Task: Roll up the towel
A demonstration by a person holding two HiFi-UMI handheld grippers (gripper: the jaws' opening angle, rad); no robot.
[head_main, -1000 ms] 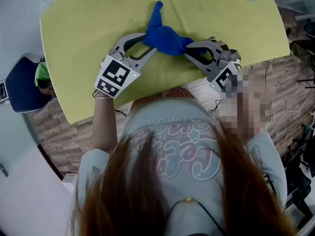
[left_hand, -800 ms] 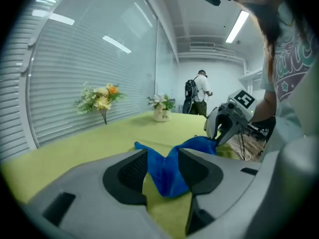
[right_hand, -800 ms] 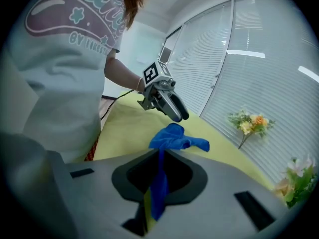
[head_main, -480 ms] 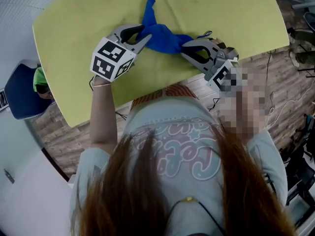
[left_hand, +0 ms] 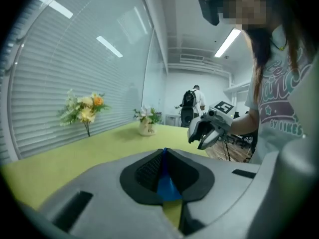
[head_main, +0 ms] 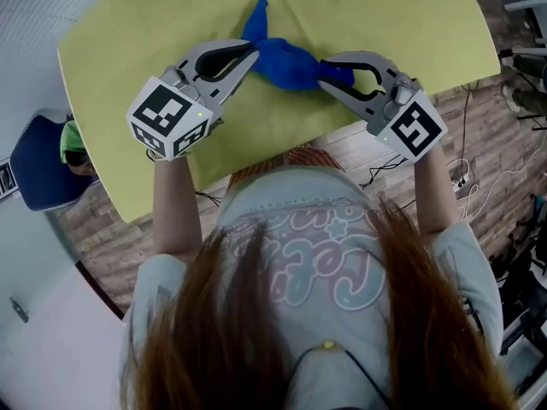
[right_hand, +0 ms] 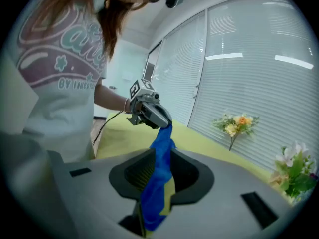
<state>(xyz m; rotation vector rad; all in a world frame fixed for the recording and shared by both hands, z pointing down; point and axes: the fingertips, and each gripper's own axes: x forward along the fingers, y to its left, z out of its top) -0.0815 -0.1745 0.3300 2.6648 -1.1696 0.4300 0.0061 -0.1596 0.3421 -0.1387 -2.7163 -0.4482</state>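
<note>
A blue towel [head_main: 286, 62] is bunched into a strand over the yellow-green table [head_main: 120, 49], stretched between both grippers. My left gripper [head_main: 250, 55] holds its left end; its jaws have just closed, and the left gripper view shows a thin blue fold [left_hand: 167, 185] pinched between them. My right gripper [head_main: 326, 68] is at the towel's right end. Its jaws have just been opening, and the towel [right_hand: 158, 183] runs loosely through them with a gap beside it, up to the left gripper [right_hand: 149, 114].
The table's near edge lies just under both hands, against the person's body. A flower vase [left_hand: 147, 124] and a second bunch of flowers [left_hand: 84, 111] stand at the far side by the blinds. A blue chair [head_main: 38, 165] is left of the table.
Both grippers have risen off the table. The left jaws, open around the towel before, are now shut on it. The right jaws have parted a little. The towel is drawn tighter between them.
</note>
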